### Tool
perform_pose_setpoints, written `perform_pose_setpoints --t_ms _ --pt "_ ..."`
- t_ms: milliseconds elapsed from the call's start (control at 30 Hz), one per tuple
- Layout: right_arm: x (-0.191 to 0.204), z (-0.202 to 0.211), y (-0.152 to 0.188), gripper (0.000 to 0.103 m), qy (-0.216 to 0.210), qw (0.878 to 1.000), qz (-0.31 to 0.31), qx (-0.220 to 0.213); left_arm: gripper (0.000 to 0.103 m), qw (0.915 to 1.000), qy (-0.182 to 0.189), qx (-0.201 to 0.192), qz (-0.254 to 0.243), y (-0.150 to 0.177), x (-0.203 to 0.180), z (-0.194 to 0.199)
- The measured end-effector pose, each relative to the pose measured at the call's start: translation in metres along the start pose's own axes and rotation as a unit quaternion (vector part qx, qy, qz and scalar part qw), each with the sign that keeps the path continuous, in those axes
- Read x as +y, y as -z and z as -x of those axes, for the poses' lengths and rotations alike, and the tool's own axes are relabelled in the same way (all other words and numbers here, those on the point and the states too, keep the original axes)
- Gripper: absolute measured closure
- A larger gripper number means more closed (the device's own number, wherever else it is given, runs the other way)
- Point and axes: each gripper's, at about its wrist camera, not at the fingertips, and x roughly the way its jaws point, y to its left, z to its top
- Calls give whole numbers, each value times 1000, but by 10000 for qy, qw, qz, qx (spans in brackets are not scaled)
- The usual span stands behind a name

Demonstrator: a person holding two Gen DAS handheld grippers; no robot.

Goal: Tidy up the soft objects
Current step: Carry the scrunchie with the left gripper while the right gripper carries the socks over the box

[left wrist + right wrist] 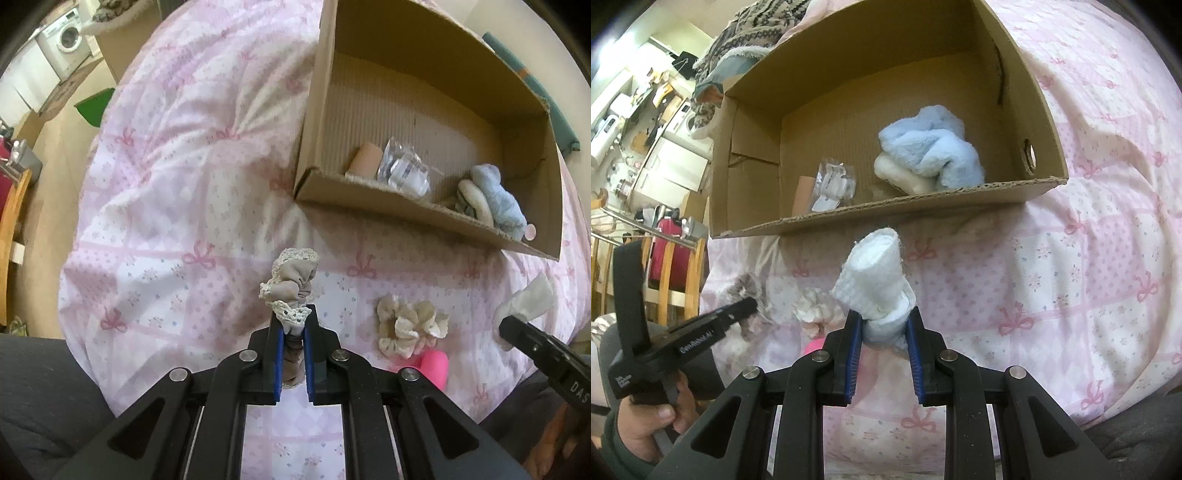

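Note:
My left gripper (pixel 293 317) is shut on a beige lace-trimmed scrunchie (pixel 293 282), held just above the pink quilt (pixel 166 221). My right gripper (pixel 884 319) is shut on a rolled white sock (pixel 877 280), which sticks up from the jaws in front of the cardboard box (pixel 886 218). Inside the box (pixel 406 210) lie a fluffy blue sock (pixel 934 151), a cream item (pixel 905 177), a clear plastic packet (pixel 836 182) and a peach-coloured piece (pixel 365 160). A second cream scrunchie (pixel 410 328) and a pink object (pixel 434 369) rest on the quilt to the right of the left gripper.
The quilt-covered bed falls away to a floor on the left, where a green bin (pixel 94 107) and a washing machine (pixel 68 40) stand. A wooden rack (pixel 670 280) with a red bag stands beside the bed. A hand (pixel 639 424) grips the left tool's handle.

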Motion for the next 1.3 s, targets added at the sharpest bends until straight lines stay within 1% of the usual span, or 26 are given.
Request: perform_pose_setpoints --t_ms 100,200,267,333,467,667,833,967,1100,1233,1300 --pt "3 1 0 78 -20 10000 49 -48 94 9999 -68 -104 0 -3 2 1" --pt "6 5 1 78 -90 9998 102 -124 94 9997 17 -214 130 -7 7 10" --pt "7 10 2 78 -155 9996 131 -182 94 9994 120 -298 162 -7 9 21" --pt "6 17 4 78 -329 9991 86 -238 94 9988 271 -389 149 -7 12 38" --pt "5 32 8 78 -572 9978 53 -337 94 9972 299 -688 15 -8 5 62" --pt "12 64 1 78 -705 9935 168 -878 94 9929 329 -1140 -81 -27 -2 96" --pt "21 86 -22 78 -663 9894 362 -1237 94 9885 371 -1442 -245 -55 -15 113" --pt "26 94 -43 78 -634 9868 479 -1413 94 9860 370 -1574 -407 -74 -29 115" --pt "31 93 -62 78 -625 9842 623 -1533 94 9845 330 -1625 -572 -93 -44 106" --pt "29 79 -79 78 -609 9844 583 -1546 94 9845 303 -1573 -711 -107 -56 90" --pt "26 69 -82 78 -578 9853 550 -1512 94 9842 291 -1559 -782 -113 -61 81"
